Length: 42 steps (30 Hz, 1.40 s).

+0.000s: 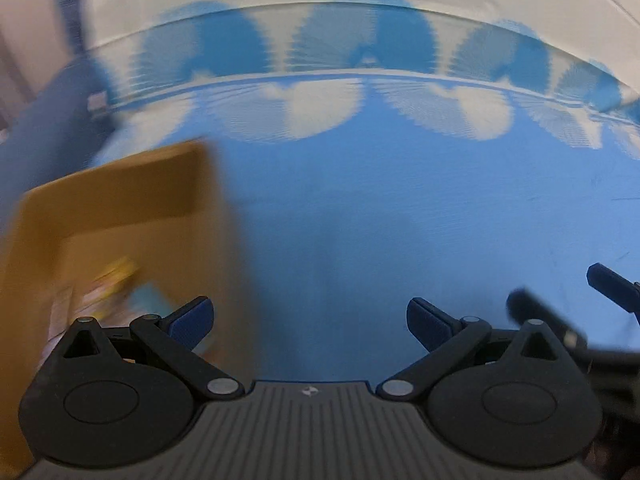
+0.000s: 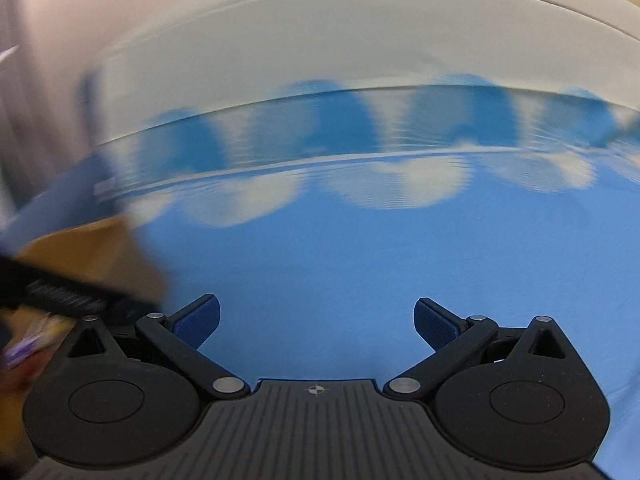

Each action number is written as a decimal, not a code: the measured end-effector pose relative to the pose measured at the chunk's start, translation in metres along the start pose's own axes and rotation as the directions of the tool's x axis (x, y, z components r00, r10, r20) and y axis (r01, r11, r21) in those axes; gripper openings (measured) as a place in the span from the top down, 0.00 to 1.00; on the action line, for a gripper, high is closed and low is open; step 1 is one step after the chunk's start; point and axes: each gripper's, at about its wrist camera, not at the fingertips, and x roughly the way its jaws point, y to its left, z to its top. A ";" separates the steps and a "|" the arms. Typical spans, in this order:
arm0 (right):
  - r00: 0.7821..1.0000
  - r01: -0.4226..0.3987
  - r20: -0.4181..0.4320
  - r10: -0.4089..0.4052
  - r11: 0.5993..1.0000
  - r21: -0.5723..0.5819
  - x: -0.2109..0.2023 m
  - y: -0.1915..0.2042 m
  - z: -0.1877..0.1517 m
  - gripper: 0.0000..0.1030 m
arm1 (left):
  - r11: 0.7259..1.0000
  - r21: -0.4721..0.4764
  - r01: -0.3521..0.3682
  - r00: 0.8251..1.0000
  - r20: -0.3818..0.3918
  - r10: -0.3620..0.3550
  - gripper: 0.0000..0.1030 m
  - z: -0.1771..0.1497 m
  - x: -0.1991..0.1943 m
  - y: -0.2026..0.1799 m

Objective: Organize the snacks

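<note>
A brown cardboard box (image 1: pixel 120 208) stands open at the left of the left wrist view, with blurred snack packets (image 1: pixel 108 292) inside. My left gripper (image 1: pixel 310 320) is open and empty, just right of the box over the blue cloth. My right gripper (image 2: pixel 316 320) is open and empty over bare blue cloth. The right gripper's fingers (image 1: pixel 612 280) show at the right edge of the left wrist view. In the right wrist view the box (image 2: pixel 92 248) lies at the left, with the left gripper (image 2: pixel 60 296) over it and snack packets (image 2: pixel 28 344) below. Both views are motion-blurred.
A blue cloth (image 1: pixel 400 200) with a white scalloped pattern (image 1: pixel 320 112) along its far edge covers the table. A pale wall (image 2: pixel 320 32) rises behind the table edge.
</note>
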 end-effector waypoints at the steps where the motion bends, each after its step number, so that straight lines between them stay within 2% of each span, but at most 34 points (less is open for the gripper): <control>1: 0.999 -0.035 -0.020 0.034 0.999 -0.022 -0.010 0.021 -0.003 0.00 | 0.999 -0.014 -0.029 0.999 -0.014 0.029 0.00 -0.010 -0.012 0.016; 3: 0.995 -0.096 -0.042 0.094 0.995 -0.035 -0.025 0.056 -0.007 0.00 | 0.994 -0.044 -0.101 0.994 -0.045 0.099 0.00 -0.032 -0.035 0.049; 7: 0.980 -0.190 -0.072 0.184 0.978 -0.081 -0.054 0.123 -0.016 0.00 | 0.979 -0.099 -0.176 0.984 -0.061 0.170 0.00 -0.064 -0.071 0.103; 12: 0.973 -0.219 -0.108 0.206 0.968 -0.120 -0.083 0.181 -0.024 0.00 | 0.967 -0.147 -0.209 0.978 -0.041 0.205 0.00 -0.096 -0.109 0.147; 16: 0.977 -0.202 -0.108 0.186 0.965 -0.169 -0.099 0.207 -0.025 0.00 | 0.966 -0.158 -0.206 0.978 -0.011 0.207 0.00 -0.108 -0.127 0.163; 25: 0.988 -0.147 -0.079 0.132 0.963 -0.226 -0.130 0.227 -0.031 0.00 | 0.973 -0.136 -0.184 0.981 0.032 0.190 0.00 -0.124 -0.145 0.169; 42: 0.993 -0.111 -0.070 0.096 0.962 -0.249 -0.137 0.229 -0.034 0.00 | 0.978 -0.104 -0.182 0.983 0.014 0.184 0.00 -0.126 -0.146 0.163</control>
